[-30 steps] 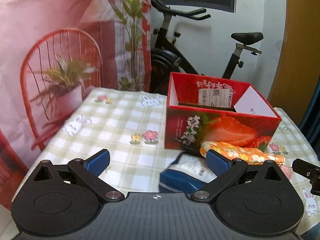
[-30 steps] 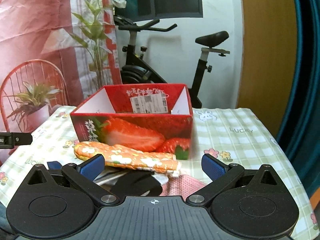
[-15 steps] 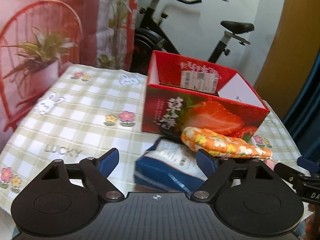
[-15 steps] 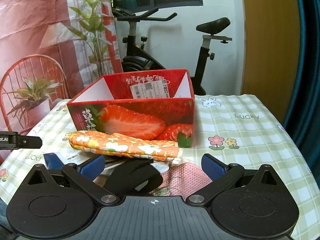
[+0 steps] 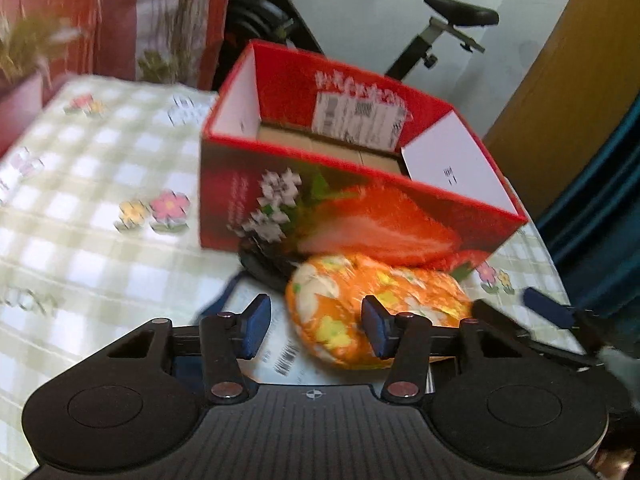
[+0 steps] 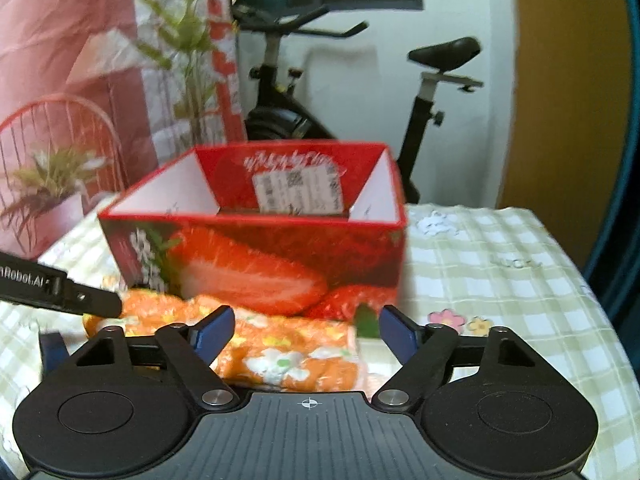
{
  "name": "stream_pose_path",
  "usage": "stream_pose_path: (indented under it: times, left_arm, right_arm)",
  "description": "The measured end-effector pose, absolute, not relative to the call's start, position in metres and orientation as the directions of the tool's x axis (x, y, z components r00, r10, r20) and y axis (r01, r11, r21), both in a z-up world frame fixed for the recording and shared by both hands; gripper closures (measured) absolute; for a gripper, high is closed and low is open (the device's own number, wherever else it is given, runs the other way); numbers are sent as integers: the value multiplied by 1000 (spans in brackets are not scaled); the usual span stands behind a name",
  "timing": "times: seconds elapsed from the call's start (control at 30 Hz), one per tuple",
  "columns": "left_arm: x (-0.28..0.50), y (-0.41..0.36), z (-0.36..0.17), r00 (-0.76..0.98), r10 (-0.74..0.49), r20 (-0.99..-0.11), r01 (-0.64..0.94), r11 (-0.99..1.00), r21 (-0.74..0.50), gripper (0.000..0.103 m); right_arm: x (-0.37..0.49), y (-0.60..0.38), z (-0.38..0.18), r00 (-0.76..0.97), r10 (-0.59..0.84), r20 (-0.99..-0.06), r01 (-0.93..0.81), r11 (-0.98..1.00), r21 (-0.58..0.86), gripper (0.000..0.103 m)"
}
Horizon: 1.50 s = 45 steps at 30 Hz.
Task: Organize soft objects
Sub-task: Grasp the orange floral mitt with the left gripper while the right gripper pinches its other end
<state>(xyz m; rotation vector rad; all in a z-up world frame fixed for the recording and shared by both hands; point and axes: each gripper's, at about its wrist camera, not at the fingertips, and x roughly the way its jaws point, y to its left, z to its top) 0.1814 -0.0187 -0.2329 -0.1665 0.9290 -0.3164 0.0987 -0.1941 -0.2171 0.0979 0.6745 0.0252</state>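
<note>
Orange floral mitt [image 5: 376, 316] lies on the bench [image 5: 92, 240] against the strawberry box [image 5: 360, 208], between both pairs of closing fingers: left fingers [image 5: 256, 326] straddle its rounded end, right fingers [image 6: 212, 330] its cuff, neither pressing yet.

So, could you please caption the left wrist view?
Left hand-held gripper closing around orange floral mitt before strawberry box.
</note>
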Motion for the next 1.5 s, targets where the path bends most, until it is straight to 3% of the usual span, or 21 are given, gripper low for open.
stream_pose_path:
  times: [0.07, 0.63, 1.03, 1.5]
  left_arm:
    - [184, -21, -243, 532, -342, -774, 201, 940, -277, 51]
    - [189, -25, -265, 505, -377, -777, 226, 926, -303, 51]
    - [182, -25, -260, 537, -366, -760, 256, 929, -266, 72]
    - [180, -22, -269, 545, -372, -751, 252, 927, -277, 73]
  right_arm:
    - [100, -187, -227, 757, 80, -648, -22, 995, 97, 34]
    - [105, -184, -244, 708, 128, -694, -47, 990, 135, 34]
    - [103, -187, -241, 704, 152, -694, -39, 984, 175, 34]
    - [112, -204, -243, 698, 121, -706, 30, 980, 198, 25]
